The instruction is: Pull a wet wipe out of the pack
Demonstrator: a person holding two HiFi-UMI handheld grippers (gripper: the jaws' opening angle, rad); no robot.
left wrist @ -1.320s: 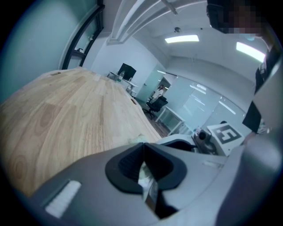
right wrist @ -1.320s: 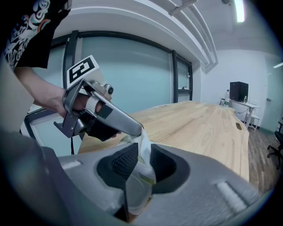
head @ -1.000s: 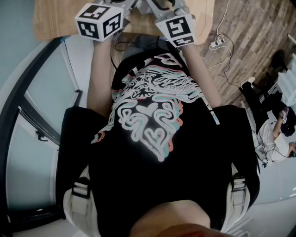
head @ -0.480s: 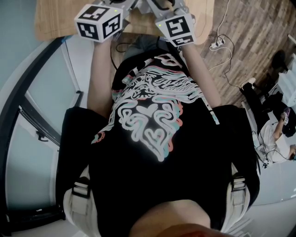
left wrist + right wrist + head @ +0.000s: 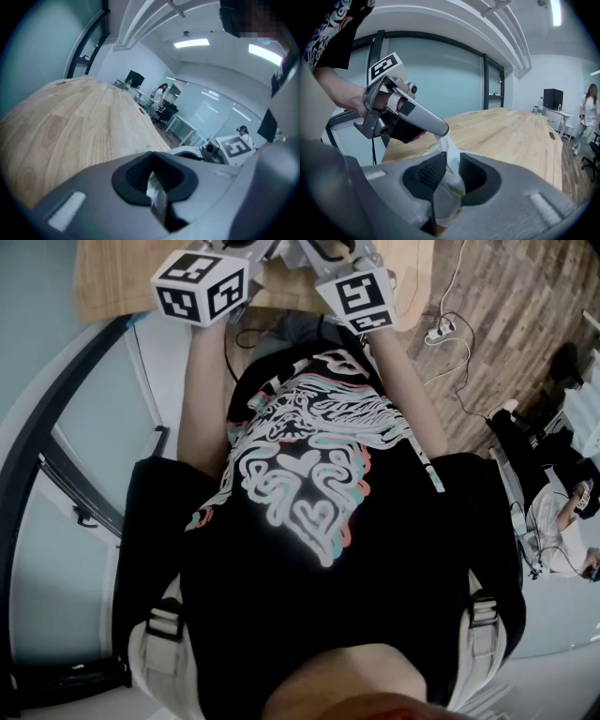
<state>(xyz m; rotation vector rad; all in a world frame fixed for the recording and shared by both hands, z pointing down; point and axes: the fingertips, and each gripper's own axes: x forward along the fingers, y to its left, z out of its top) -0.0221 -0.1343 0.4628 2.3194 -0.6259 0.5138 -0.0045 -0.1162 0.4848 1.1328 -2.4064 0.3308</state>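
Note:
In the right gripper view my right gripper (image 5: 449, 169) is shut on the wet wipe pack (image 5: 449, 197), a soft white pack with green print that stands between its jaws. A white wipe (image 5: 449, 146) rises from the pack to the tip of my left gripper (image 5: 442, 131), which is pinched shut on it. In the left gripper view a thin pale strip of the wipe (image 5: 157, 199) shows between the shut jaws of the left gripper (image 5: 151, 174). In the head view only the two marker cubes (image 5: 200, 285) (image 5: 356, 298) show; the jaws are cut off at the top.
A long wooden table (image 5: 511, 136) stretches ahead under both grippers. Glass walls with dark frames (image 5: 440, 79) stand behind it. A person (image 5: 587, 117) and office desks are far off at the right. Cables and a power strip (image 5: 439, 329) lie on the floor.

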